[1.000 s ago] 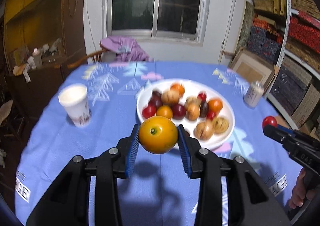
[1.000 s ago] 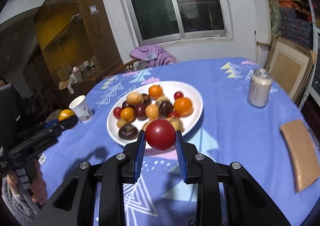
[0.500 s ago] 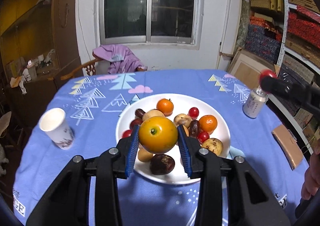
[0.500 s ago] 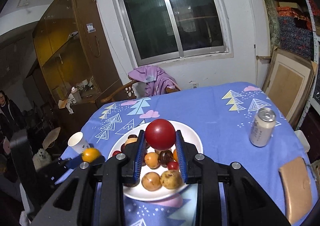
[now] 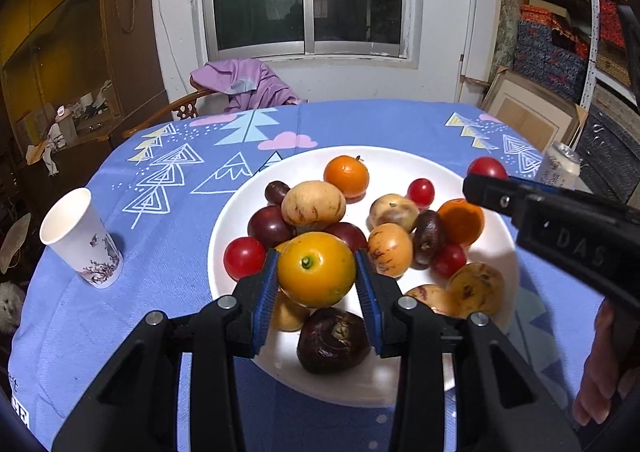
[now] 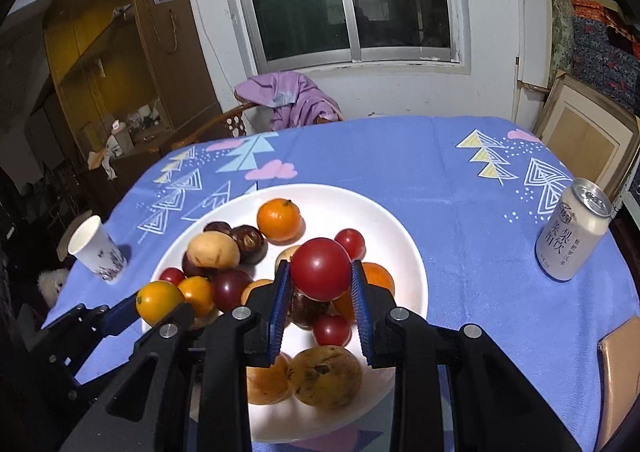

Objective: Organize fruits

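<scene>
A white plate (image 5: 408, 168) (image 6: 396, 228) on the blue tablecloth holds several fruits: oranges, red tomatoes, dark plums, tan and brown ones. My left gripper (image 5: 316, 272) is shut on a yellow-orange fruit (image 5: 316, 269) and holds it above the plate's near left part; it also shows in the right wrist view (image 6: 159, 302). My right gripper (image 6: 320, 272) is shut on a red tomato (image 6: 321, 268) above the plate's middle; it shows in the left wrist view (image 5: 487, 168) at the plate's right edge.
A white paper cup (image 5: 82, 240) (image 6: 98, 250) stands left of the plate. A drink can (image 6: 572, 230) (image 5: 560, 166) stands at the right. A brown flat object (image 6: 620, 372) lies at the near right. A chair with purple cloth (image 5: 244, 82) stands behind the table.
Both grippers have come lower and forward over the plate, each still holding its fruit. The plate looks larger and nearer in both views.
</scene>
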{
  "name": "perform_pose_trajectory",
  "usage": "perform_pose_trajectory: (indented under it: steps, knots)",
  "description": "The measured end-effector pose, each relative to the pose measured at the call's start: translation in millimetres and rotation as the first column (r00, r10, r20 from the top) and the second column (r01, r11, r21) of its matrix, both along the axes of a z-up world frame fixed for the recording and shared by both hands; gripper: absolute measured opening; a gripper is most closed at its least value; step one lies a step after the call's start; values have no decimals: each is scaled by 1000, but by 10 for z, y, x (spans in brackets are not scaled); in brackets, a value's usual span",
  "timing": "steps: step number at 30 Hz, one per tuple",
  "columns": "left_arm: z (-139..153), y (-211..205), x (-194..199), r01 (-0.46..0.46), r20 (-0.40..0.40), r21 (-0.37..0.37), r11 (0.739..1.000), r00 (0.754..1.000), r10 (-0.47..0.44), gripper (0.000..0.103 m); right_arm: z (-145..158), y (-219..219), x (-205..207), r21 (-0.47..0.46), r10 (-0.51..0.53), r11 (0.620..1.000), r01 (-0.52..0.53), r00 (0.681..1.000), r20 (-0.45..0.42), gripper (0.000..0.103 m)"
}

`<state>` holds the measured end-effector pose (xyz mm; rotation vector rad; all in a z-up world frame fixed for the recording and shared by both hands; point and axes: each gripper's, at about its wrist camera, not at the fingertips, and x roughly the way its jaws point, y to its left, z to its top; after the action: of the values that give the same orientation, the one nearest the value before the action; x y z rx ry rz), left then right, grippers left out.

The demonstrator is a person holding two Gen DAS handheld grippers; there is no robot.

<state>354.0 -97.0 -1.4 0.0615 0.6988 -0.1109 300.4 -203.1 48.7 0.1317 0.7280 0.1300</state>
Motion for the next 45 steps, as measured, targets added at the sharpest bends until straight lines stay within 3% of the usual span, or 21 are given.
perform_pose_trajectory:
  steps: [6,8,10,11,12,14,21,26,32,35,38,45]
  knots:
    - [-112,-42,52,5,-12,22,1000,1000,-4,37,-90,92,26,-62,6,998,-6,1000,2,33]
    - [-129,-59,50,3,-12,25,1000,1000,-3,37,-88,108,17,-77,3,997,-2,1000,8,48]
    - [-130,-75,39,14,-9,25,1000,1000,-13,38,-60,110,-20,-89,-5,996,8,1000,26,54]
    - [-117,-80,29,13,-4,28,1000,1000,-13,46,-43,109,-36,-93,-5,996,8,999,33,55]
    - [-102,-82,10,5,10,34,999,1000,-5,62,-25,111,-56,-99,-6,995,10,999,39,55]
    - [-47,-89,-68,-14,61,47,999,998,11,77,11,107,-87,-104,-10,994,14,999,46,57]
    - [208,-80,-390,-12,137,79,997,991,1,94,211,34,-431,-91,-29,995,37,996,86,66]
    - [326,93,-695,-25,129,49,998,991,19,99,289,-74,-920,-32,-64,997,67,992,111,80]
    - [323,397,-1211,-60,90,-13,998,994,61,99,39,-61,-1563,-37,-110,993,113,991,77,98]
    - [292,522,-1480,-73,71,-43,996,995,76,99,-109,14,-1844,-58,-103,992,107,992,74,98]
    - [241,589,-1695,-84,79,-23,996,993,86,99,-201,99,-2018,-67,-84,994,88,994,68,99]
    - [154,712,-2015,-91,95,-13,996,991,92,99,-221,260,-2117,-101,-28,994,38,995,96,100]
